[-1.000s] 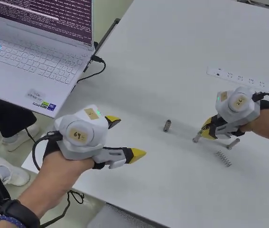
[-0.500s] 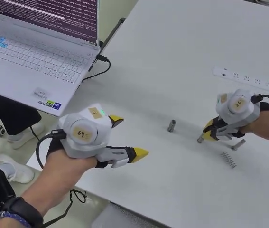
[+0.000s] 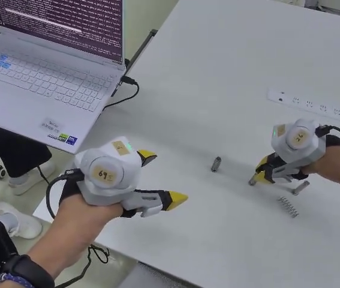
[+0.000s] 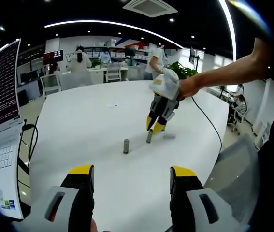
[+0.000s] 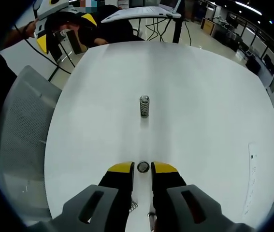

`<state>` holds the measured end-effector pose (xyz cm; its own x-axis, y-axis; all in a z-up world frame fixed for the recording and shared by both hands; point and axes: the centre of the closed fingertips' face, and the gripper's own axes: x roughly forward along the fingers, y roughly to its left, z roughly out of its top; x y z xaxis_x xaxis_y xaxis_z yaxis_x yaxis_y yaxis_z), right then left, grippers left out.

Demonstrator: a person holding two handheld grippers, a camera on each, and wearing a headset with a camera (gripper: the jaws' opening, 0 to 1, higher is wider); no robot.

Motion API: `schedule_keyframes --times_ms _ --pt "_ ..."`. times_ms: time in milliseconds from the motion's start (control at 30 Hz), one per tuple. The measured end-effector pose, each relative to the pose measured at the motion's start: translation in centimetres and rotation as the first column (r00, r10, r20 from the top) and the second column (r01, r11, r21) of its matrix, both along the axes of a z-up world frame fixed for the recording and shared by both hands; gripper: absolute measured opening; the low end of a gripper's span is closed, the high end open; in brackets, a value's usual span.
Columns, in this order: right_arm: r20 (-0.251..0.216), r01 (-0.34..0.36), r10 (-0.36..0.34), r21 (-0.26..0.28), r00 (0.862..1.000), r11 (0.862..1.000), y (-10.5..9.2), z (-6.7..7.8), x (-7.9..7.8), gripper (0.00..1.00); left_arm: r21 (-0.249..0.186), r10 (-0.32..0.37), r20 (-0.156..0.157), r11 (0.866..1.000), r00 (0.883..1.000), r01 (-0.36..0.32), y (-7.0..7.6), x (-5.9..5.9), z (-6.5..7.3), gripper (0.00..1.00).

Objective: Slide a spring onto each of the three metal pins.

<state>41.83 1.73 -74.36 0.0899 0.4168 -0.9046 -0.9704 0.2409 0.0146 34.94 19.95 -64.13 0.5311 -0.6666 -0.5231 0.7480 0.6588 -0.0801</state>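
Nothing much has moved: your right gripper (image 3: 261, 170) still pinches a metal pin (image 3: 252, 179). Your left gripper (image 4: 132, 171) keeps its jaws wide apart, so the loose spring (image 3: 288, 206) waits.

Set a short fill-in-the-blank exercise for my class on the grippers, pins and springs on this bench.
1. The left gripper has its jaws ____.
2. The right gripper is shut on a metal ____.
3. The upright pin ahead of the right gripper already carries a ____.
Missing words: open; pin; spring.
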Motion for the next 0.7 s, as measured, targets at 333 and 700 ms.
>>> schedule_keyframes --times_ms 333,700 --pt "0.033 0.058 -0.058 0.008 0.998 0.998 -1.7 1.2 -0.7 0.19 0.002 -0.013 0.001 1.000 1.000 0.013 -0.6 -0.6 0.1 0.59" --pt "0.071 0.135 -0.139 0.060 0.988 0.989 -2.8 2.8 -1.4 0.21 0.006 -0.017 0.004 1.000 1.000 0.017 -0.9 -1.2 0.4 0.59"
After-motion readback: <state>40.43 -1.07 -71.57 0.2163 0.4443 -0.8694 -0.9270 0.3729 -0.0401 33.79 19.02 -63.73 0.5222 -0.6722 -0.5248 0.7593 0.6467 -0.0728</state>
